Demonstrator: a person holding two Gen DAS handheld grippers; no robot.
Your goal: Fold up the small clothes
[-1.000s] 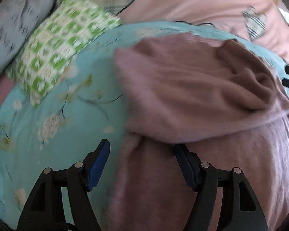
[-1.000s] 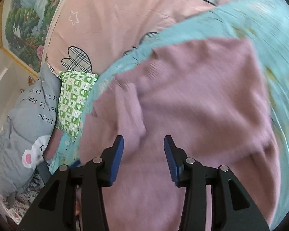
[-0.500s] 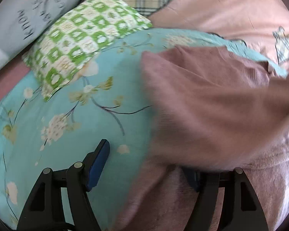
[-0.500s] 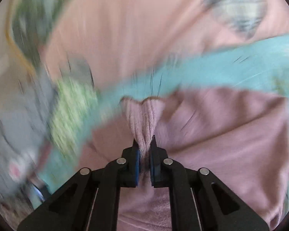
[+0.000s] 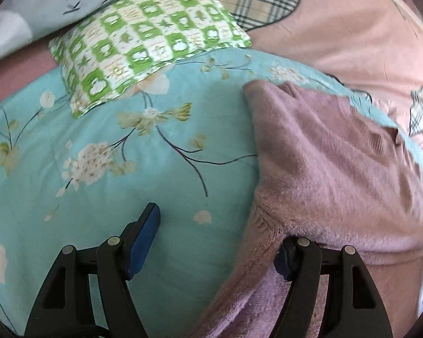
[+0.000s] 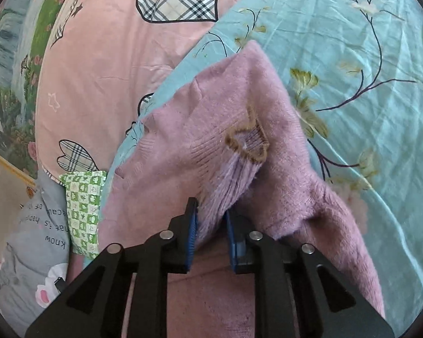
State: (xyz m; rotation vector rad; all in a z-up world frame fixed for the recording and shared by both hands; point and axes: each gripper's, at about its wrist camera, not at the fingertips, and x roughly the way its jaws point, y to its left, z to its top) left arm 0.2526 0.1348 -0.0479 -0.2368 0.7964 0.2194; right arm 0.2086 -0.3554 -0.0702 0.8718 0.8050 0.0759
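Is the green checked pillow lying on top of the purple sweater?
No, the green checked pillow lies apart from the purple sweater, on the floral blue quilt.

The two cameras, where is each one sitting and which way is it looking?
Left wrist: sits on the left gripper, looking down along its wide-open fingers at the teal flowered sheet and the purple sweater; only the gripper shows.
Right wrist: sits on the right gripper, looking down at a sweater fold between its opening fingers; only the gripper shows.
Shared: sweater, sheet, green checked pillow, pink blanket.
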